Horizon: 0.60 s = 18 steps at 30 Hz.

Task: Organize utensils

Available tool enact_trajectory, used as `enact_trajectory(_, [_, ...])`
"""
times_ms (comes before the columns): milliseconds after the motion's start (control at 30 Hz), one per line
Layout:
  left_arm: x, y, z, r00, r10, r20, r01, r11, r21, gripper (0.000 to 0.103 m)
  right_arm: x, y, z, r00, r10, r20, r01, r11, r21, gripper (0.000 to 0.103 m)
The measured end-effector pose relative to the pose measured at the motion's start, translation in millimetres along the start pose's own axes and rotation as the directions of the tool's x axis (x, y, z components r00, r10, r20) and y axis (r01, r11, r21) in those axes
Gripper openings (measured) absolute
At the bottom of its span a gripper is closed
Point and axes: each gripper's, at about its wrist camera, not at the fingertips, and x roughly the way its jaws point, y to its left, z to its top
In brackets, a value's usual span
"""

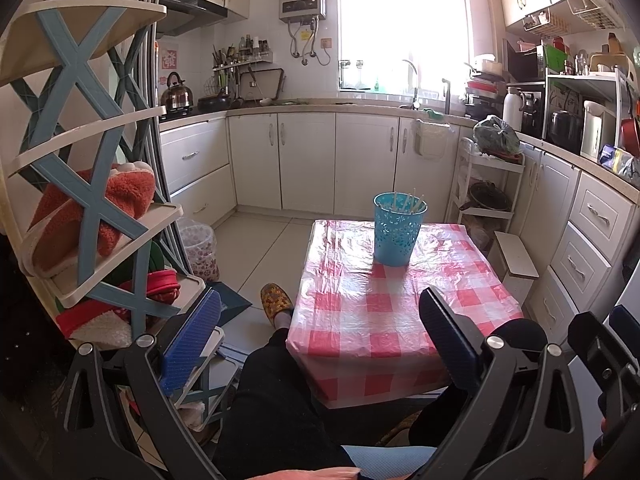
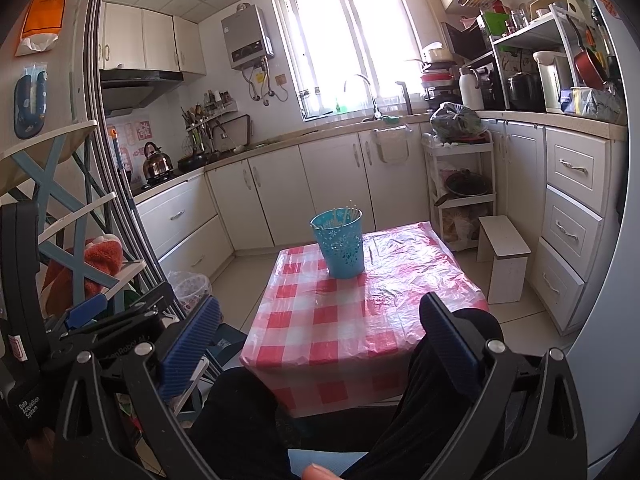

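Chopsticks (image 1: 408,200) stand upright in a blue perforated cup (image 1: 398,232), their pale tips poking just above its rim; the cup sits upright toward the far end of a low surface (image 1: 360,320) covered in a shiny red-and-white checked plastic cloth. Both claws hover at the near end, well apart from the cup. The left claw (image 1: 316,340) is spread wide with nothing between its blue-padded fingers (image 1: 192,340), and the right claw (image 2: 316,344) is likewise spread wide and empty. A person's knees in dark trousers (image 2: 440,380) flank the near edge of the surface, and one foot wears a yellow patterned slipper (image 1: 274,300) on the tiled floor. A small white stool (image 2: 502,260) stands just beside the surface on its right, near the drawers
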Motion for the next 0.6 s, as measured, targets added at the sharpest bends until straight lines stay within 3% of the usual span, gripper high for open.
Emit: enact_trajectory(600, [0.7,0.6,-0.9,1.000,0.000,-0.003,0.000,1.000,0.001,0.095,0.4,0.0,1.6,1.000,-0.001,-0.001,0.001,1.000,0.001,0.096])
